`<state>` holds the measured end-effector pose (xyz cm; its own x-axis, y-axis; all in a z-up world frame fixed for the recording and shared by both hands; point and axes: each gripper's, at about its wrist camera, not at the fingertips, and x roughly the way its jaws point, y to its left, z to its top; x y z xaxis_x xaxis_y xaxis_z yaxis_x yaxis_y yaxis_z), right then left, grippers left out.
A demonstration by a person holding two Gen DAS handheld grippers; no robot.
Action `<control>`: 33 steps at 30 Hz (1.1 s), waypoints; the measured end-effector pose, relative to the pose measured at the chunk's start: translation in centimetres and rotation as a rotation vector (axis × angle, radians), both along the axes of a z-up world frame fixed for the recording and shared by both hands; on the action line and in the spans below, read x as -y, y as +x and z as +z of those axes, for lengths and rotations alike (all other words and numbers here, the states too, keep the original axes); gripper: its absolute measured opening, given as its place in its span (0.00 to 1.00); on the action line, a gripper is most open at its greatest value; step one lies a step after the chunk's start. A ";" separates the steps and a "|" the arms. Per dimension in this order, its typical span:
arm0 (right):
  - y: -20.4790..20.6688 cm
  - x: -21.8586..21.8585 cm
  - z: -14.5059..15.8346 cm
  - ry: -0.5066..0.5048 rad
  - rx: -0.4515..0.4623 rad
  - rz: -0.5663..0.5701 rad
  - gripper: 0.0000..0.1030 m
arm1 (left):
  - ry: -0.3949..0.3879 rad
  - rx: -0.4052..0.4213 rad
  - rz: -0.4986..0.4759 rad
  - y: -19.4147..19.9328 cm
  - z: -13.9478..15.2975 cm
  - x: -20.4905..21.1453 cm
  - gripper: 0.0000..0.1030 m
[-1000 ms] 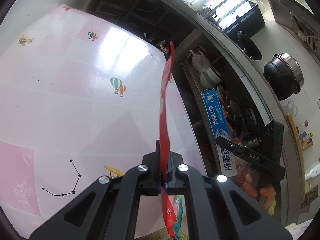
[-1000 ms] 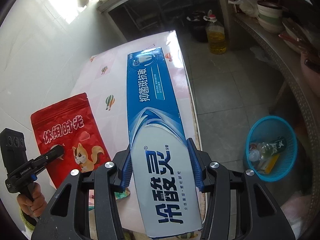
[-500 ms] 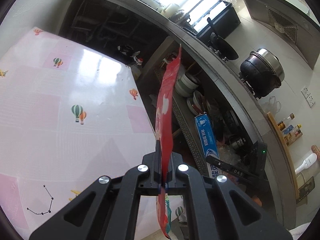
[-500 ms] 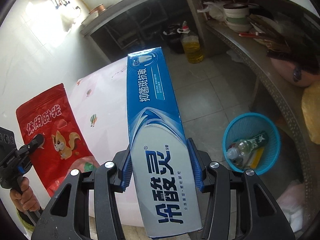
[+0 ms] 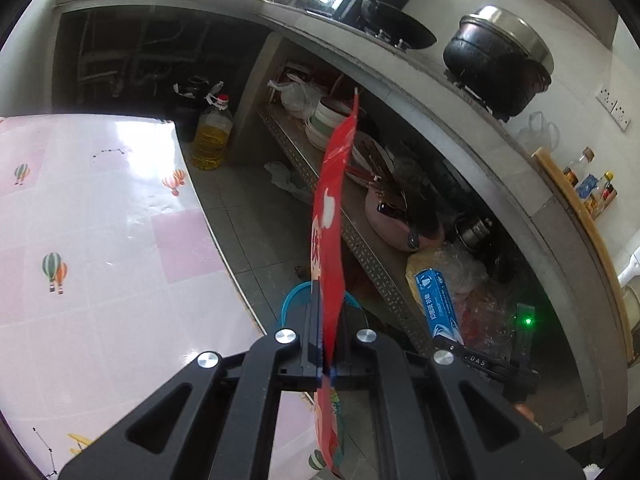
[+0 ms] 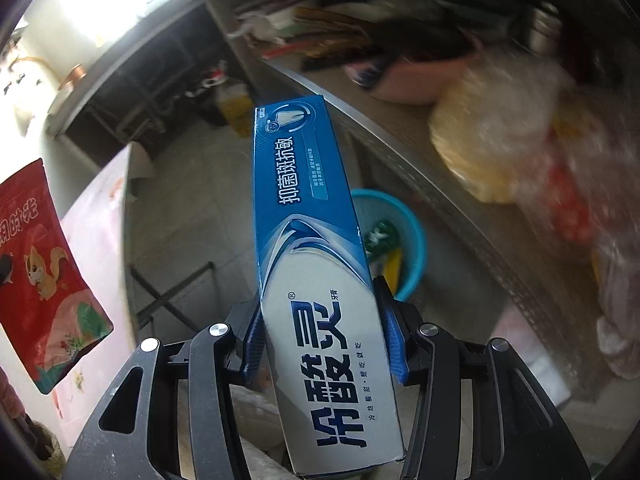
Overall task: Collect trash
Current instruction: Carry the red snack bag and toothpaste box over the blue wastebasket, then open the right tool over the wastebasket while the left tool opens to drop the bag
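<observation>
**A:** So, biggest first: where does everything stand around the table (image 5: 100, 216)?

**B:** Its pink balloon-print cloth fills the left of the left wrist view, with grey floor tiles beside it and a long metal shelf (image 5: 360, 236) of bowls and pans running under the counter. On the floor between table and shelf stands the blue waste basket (image 6: 412, 240), already holding a green wrapper and something yellow.

**A:** And the trash in hand?

**B:** Two pieces. The right gripper (image 6: 324, 332) has its blue pads pressed on either side of a long blue-and-white toothpaste box (image 6: 316, 264), jaws roughly half apart to span the box's width. The box's far end overlaps the basket's left rim in that view. The left gripper (image 5: 326, 344) is pinched fully together on a flat red snack pouch (image 5: 330, 216), seen edge-on there; a sliver of the basket's rim shows just behind the fingers.

**A:** Which step is this?

**B:** I'd judge the carry to the basket, both items lifted clear of the table, neither dropped yet.

**A:** What does the next move need?

**B:** Probably bringing each piece squarely over the basket's mouth before letting go. The box is long, so tipping it end-down should help; the pouch is light and may flutter aside.
</observation>
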<state>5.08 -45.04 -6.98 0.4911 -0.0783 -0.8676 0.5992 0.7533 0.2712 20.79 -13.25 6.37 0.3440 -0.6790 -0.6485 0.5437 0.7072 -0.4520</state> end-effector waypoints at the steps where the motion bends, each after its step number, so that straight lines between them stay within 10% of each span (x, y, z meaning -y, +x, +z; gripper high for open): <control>1: -0.4 0.3 -0.7 0.011 -0.013 -0.013 0.45 | 0.015 -0.010 -0.010 0.2 -0.6 1.2 0.01; 15: -1.3 3.4 -14.3 0.537 -0.114 -0.225 0.45 | 0.200 -0.020 -0.174 1.7 -6.0 14.0 0.01; 22: 2.3 5.5 -19.3 0.572 -0.152 -0.502 0.47 | 0.208 -0.051 -0.184 2.2 -7.2 14.6 0.01; 33: 3.2 5.7 -20.6 0.480 -0.185 -0.522 0.61 | 0.238 -0.065 -0.192 3.8 -7.9 15.8 0.01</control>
